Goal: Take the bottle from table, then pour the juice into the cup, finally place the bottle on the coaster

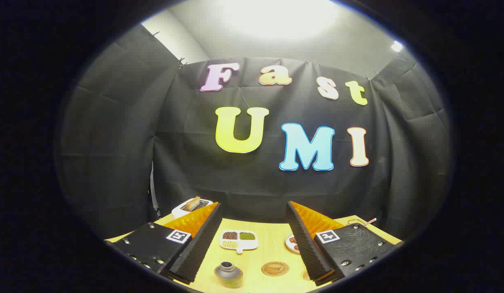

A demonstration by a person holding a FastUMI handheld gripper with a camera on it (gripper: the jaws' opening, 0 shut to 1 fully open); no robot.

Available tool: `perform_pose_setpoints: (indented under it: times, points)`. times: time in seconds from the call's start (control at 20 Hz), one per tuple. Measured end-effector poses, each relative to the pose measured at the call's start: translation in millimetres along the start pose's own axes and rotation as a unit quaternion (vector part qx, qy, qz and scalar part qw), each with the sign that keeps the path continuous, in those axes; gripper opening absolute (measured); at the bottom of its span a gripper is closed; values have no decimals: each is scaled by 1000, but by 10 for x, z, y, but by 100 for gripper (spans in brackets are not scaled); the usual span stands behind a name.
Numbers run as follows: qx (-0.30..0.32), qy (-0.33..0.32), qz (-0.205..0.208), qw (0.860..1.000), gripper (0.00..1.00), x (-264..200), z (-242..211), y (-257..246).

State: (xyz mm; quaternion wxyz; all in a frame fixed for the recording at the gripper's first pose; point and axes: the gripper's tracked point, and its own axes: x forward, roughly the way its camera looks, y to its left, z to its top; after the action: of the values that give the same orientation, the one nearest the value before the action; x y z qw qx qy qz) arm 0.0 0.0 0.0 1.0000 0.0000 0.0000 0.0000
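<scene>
The gripper [252, 228] is hovering above a pale wooden table [272, 240], its two fingers standing wide apart and gripping nothing. Between them, low on the tabletop, the bottle [228, 274] is standing upright, a squat grey container with a dark cap, sitting nearer the left finger but not touching it. Just to its right, the round brown coaster [275, 268] is lying flat on the wood, apart from the bottle. Beyond both, a white divided dish [238, 240] is holding three small heaps of brown, green and pale grains. A plate [292, 243] with reddish pieces is peeking out from behind the right finger. At the table's far left corner, a white toaster [191, 206] is carrying a slice of bread in its slot, while at the far right a striped straw [370, 221] is poking up past the finger, whatever it is standing in being too hidden to identify.
</scene>
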Motion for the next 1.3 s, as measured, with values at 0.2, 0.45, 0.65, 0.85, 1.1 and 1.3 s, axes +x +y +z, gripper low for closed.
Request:
perform_pose_setpoints:
  times: [0.2, 0.45, 0.65, 0.85, 1.1, 1.3]
  points:
    - [12, -9, 6, 1000, 97, -15, 7, 14]
    - [17, -7, 4, 1000, 97, -5, -44, 24]
    - [3, -9, 2, 1000, 96, -13, -37, 37]
    - [7, -4, -3, 1000, 97, -5, -102, 54]
    - [4, 2, -4, 1000, 96, 43, -248, 135]
    - [7, 4, -10, 1000, 96, 78, -436, 219]
